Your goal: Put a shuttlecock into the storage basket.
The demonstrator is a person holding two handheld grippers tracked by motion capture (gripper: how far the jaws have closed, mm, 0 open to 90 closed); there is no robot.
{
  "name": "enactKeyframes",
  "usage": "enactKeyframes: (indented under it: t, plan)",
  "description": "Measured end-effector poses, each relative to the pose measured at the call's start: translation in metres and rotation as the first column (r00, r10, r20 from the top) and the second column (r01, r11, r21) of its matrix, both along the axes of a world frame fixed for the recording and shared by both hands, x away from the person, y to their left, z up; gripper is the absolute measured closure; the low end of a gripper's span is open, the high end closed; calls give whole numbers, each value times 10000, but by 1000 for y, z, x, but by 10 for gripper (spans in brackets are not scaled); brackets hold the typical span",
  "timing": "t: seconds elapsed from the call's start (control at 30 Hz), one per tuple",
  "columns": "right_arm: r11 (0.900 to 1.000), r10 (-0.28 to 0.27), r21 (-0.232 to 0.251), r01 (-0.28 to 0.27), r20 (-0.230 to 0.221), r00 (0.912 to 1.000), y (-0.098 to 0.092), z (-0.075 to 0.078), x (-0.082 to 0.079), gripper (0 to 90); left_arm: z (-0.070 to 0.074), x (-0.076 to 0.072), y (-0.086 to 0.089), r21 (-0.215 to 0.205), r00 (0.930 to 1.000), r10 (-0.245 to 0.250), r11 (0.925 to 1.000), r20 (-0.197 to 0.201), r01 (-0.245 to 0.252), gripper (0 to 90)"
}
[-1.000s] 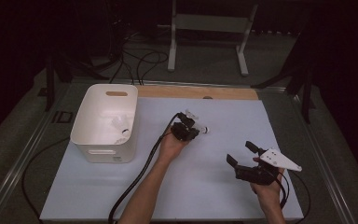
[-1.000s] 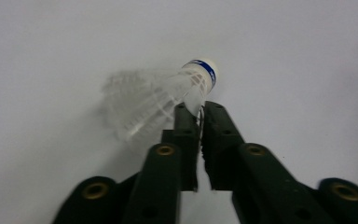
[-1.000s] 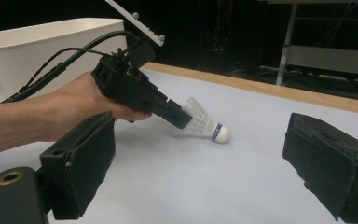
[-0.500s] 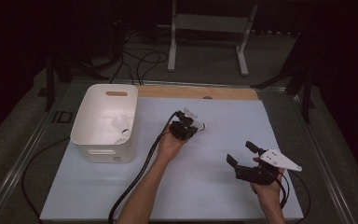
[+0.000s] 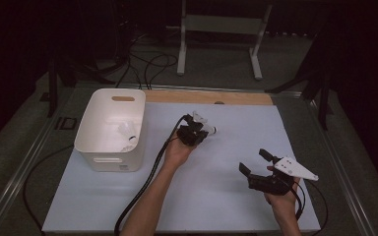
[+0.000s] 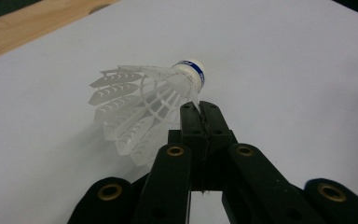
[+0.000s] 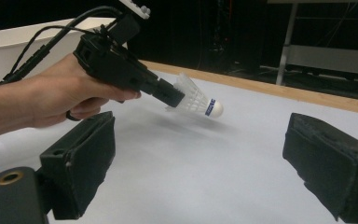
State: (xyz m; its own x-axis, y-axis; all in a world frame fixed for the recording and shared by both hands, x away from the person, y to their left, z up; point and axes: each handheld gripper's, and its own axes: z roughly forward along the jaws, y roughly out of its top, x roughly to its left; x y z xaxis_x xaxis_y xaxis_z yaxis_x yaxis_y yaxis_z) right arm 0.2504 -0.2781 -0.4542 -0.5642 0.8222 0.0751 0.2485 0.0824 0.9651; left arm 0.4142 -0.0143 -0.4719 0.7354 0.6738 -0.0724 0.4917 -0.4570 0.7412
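Shuttlecock (image 6: pixel 144 109): pinched by skirt in left gripper (image 6: pixel 199 109), lifted clear for carrying | right gripper (image 7: pixel 200 158): jaws apart, empty, idle beside | bin (image 5: pixel 109 129): left, likely destination.

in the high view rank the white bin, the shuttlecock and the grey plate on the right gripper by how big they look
1. white bin, plainly the largest.
2. grey three-cornered plate on the right gripper.
3. shuttlecock, smallest, partly hidden by the left gripper. The plate sits nearer the camera, so this last ranking is unsure.

Bin (image 5: pixel 109 147) at table (image 5: pixel 226 196) left, shuttlecock (image 5: pixel 204 127) mid, R gripper (image 5: pixel 255 162) front-right
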Motion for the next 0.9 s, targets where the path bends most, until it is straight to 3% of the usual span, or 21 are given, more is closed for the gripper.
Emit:
enactKeyframes:
  t: [0.9]
  plan:
    - [10000,2,-26,-2,-31,10000,0,-1,0,93,22,-8,14,-333,9991,-207,9992,383,220,900]
